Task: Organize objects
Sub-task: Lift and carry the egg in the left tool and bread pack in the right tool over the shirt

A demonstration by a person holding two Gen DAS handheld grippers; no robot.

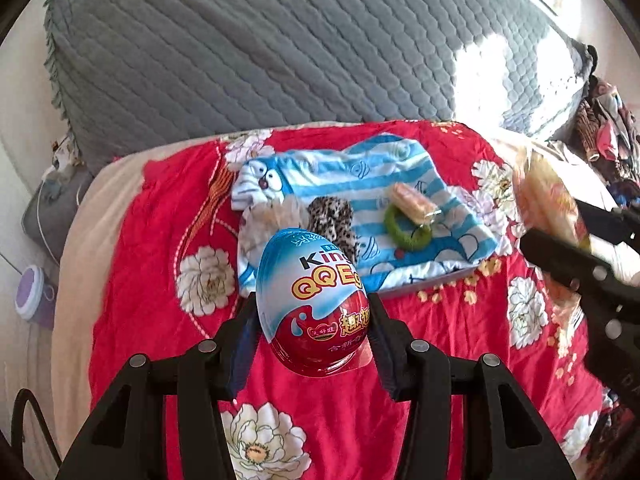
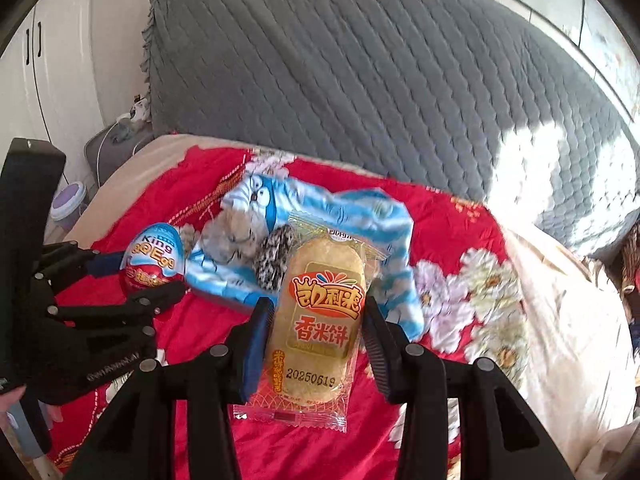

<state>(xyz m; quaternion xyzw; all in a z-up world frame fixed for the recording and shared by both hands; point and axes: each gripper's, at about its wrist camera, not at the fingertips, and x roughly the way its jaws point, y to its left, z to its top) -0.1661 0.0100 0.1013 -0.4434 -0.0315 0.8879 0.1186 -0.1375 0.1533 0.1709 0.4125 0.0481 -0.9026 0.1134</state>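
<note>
My left gripper (image 1: 314,336) is shut on a blue, white and red QQ Egg toy egg (image 1: 312,300), held above the red floral bedspread (image 1: 132,280); the egg also shows in the right wrist view (image 2: 154,256). My right gripper (image 2: 318,336) is shut on a clear-wrapped rice cracker packet (image 2: 316,320), which also shows blurred at the right of the left wrist view (image 1: 548,204). Ahead lies a blue striped Doraemon towel (image 1: 360,176) holding a leopard-print item (image 1: 332,216), a green ring (image 1: 404,228), a wrapped snack (image 1: 412,200) and a beige fluffy item (image 1: 272,220).
A grey quilted cover (image 1: 260,48) lies behind the bedspread. A pile of clothes (image 1: 608,128) sits at the far right. A purple-lidded container (image 1: 32,292) stands on the floor at the left. White cupboard doors (image 2: 36,80) are at the left.
</note>
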